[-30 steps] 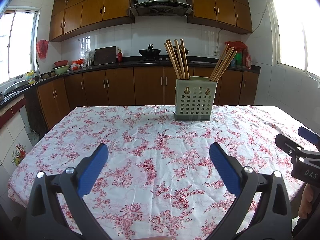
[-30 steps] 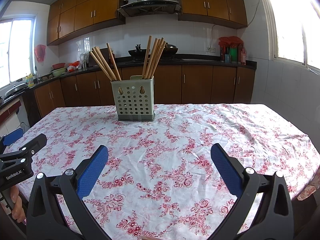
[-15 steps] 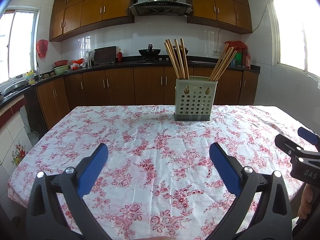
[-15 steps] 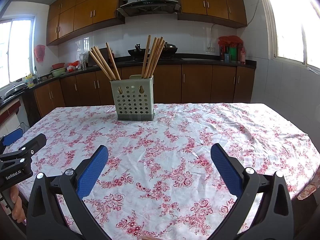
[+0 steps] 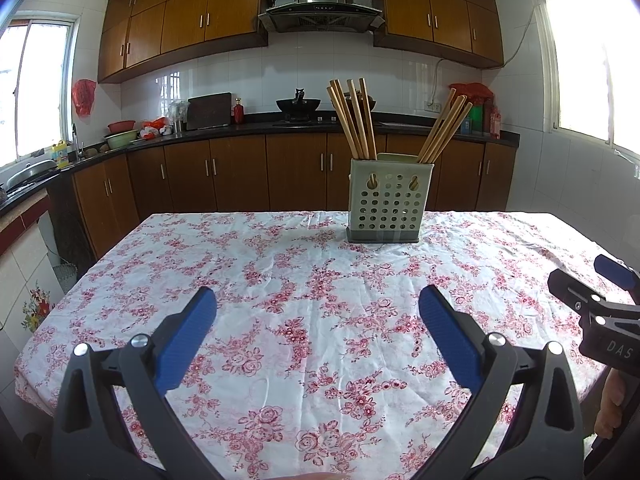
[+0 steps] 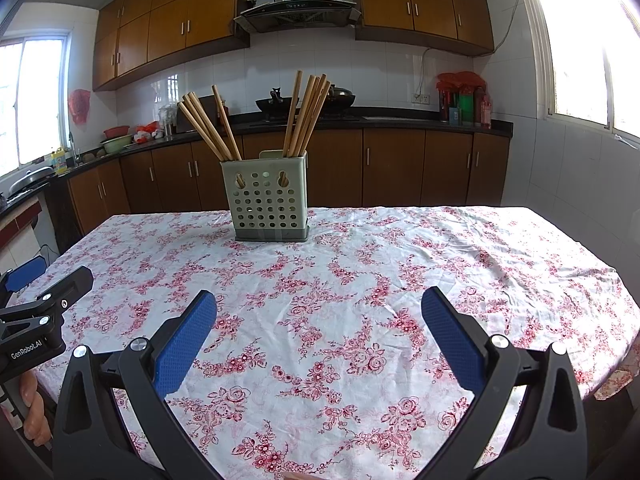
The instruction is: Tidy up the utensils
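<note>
Nothing has really changed in the last second: the table [image 5: 120, 264] with its flowered cloth [image 5: 304, 312] looks the same, the holder has not moved, and both my grippers hang at the same place over the near edge. I judge from this that the work is either at its end or in a pause, because no loose utensil lies anywhere on the cloth that I can see. The pale green holder [image 5: 386, 200], full of round holes, stands upright at the far side of the table, well apart from my grippers. It seems to have two compartments. In the left one a bundle of wooden chopsticks [image 5: 352, 120] leans to the left, and in the right one a second bundle [image 5: 444, 128] leans to the right; in the right wrist view the same two bundles spread apart in a V. All the chopsticks are already inside, none lies outside. My left gripper [image 5: 318, 312] has its blue pads [image 5: 188, 340] wide apart and holds nothing. My right gripper [image 6: 320, 316] is the same, spread wide and empty above the cloth. If any step remains, I cannot tell it from here.
</note>
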Demonstrator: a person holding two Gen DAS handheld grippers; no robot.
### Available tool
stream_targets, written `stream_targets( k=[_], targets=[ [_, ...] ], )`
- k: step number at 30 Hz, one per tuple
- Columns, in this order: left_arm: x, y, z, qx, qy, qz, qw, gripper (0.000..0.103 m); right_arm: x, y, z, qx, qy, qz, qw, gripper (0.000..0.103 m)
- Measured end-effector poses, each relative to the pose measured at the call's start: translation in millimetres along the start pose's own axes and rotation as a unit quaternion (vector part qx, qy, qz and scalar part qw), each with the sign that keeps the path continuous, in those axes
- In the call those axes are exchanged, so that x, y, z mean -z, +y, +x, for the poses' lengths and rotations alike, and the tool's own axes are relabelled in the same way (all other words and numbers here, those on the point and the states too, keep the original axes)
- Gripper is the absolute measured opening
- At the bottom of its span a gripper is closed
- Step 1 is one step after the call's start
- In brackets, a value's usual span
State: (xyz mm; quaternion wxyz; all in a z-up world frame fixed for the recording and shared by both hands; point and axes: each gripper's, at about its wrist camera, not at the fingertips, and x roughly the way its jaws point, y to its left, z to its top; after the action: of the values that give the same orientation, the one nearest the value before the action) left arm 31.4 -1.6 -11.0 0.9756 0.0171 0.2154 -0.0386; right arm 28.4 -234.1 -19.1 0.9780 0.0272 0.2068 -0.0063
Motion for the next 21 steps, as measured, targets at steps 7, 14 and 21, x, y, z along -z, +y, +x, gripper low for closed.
stream_targets(
  k=[7, 14, 21],
  targets=[
    [0.1, -0.5, 0.3, 0.0, 0.001, -0.001, 1.0, 0.099, -0.4, 0.6, 0.5, 0.0, 0.0, 0.0, 1.0, 0.101],
    [0.4, -1.0, 0.0, 0.001, 0.001, 0.0, 1.0, 0.099, -0.3, 0.7, 0.7, 0.0, 0.002, 0.0, 1.0, 0.101],
    [0.5, -0.4, 0.5, 0.001, 0.002, 0.0, 1.0, 0.099, 1.0, 1.6, -0.3, 0.0, 0.002, 0.001, 1.0, 0.101]
  ],
)
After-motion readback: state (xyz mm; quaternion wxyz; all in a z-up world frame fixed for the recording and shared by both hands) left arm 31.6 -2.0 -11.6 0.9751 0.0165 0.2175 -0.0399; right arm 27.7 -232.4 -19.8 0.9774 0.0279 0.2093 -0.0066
